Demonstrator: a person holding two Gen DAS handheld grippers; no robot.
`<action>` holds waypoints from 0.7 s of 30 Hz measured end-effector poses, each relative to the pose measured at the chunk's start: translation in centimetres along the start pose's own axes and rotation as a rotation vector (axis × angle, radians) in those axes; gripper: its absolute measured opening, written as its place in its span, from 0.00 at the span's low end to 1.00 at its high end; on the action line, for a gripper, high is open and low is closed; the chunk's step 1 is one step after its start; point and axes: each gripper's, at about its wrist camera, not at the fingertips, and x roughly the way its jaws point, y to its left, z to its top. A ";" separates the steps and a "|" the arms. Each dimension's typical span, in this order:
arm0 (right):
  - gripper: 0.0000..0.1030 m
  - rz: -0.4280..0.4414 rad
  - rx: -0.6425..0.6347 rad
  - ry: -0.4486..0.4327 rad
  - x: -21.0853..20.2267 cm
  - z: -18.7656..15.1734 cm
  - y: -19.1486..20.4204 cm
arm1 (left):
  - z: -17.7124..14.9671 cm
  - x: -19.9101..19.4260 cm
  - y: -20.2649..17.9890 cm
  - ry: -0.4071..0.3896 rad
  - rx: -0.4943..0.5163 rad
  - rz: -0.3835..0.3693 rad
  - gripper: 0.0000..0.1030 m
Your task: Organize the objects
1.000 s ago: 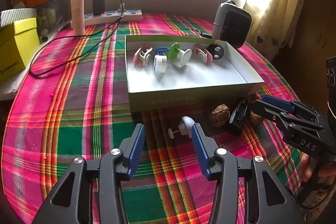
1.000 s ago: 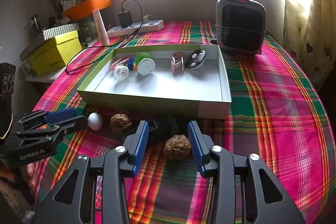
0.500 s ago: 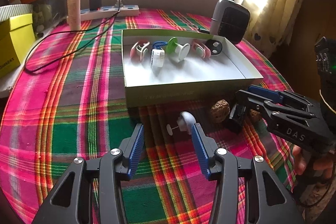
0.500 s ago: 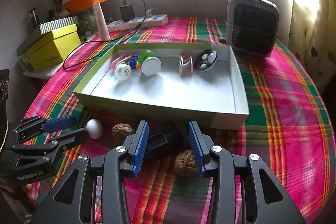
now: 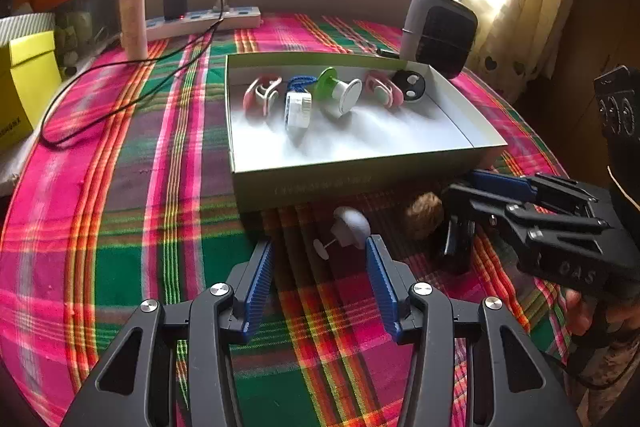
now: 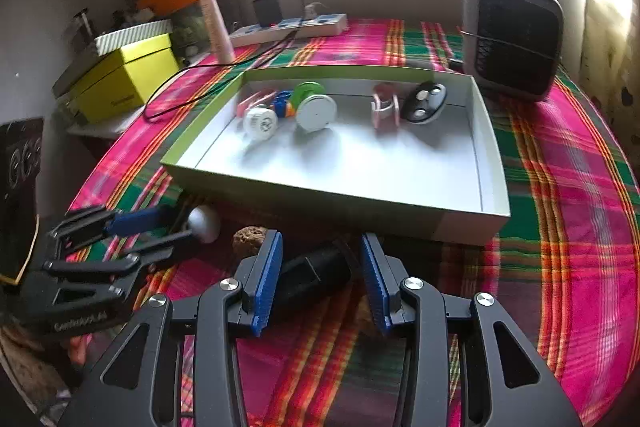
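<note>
Hovering low over the plaid-covered table (image 5: 120,187), the left gripper (image 5: 320,259) has its blue-padded jaws about half open with nothing between them; a white mushroom-shaped knob (image 5: 352,223) with a thin pin lies just ahead of the right pad, not gripped. The right gripper (image 6: 320,259) stands partly open around a black cylindrical object (image 6: 316,275) lying on the cloth; whether its pads press on it cannot be told.

The left wrist view shows the right gripper from the side, tilted down just in front of the shallow green-rimmed box (image 5: 360,183), with a brown walnut (image 5: 424,215) between it and the knob and a person's hand (image 5: 580,311) on its handle. The right wrist view shows the black object's shape more clearly, and a second brownish lump half hidden under the right pad.

Both views show the box holding a row along its far wall: a pink-and-white clip (image 5: 262,95), a white reel with blue cord (image 5: 298,105), a green-and-white spool (image 5: 340,93), another pink clip (image 5: 384,89) and a black key fob (image 5: 410,85). Only the right view shows the face of the small heater (image 6: 516,39) squarely.
</note>
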 end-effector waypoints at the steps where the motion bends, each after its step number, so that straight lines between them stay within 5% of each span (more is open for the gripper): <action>1: 0.40 0.006 -0.008 0.003 0.0 -0.1 0.1 | 0.1 0.0 0.0 0.000 0.002 0.003 0.44; 15: 0.40 0.000 -0.049 0.027 -0.9 -1.5 1.7 | 1.3 1.4 -0.1 0.019 0.049 0.008 0.45; 21: 0.49 -0.018 0.019 0.005 -1.9 -2.0 1.7 | 1.6 1.6 -0.2 0.016 0.055 0.016 0.45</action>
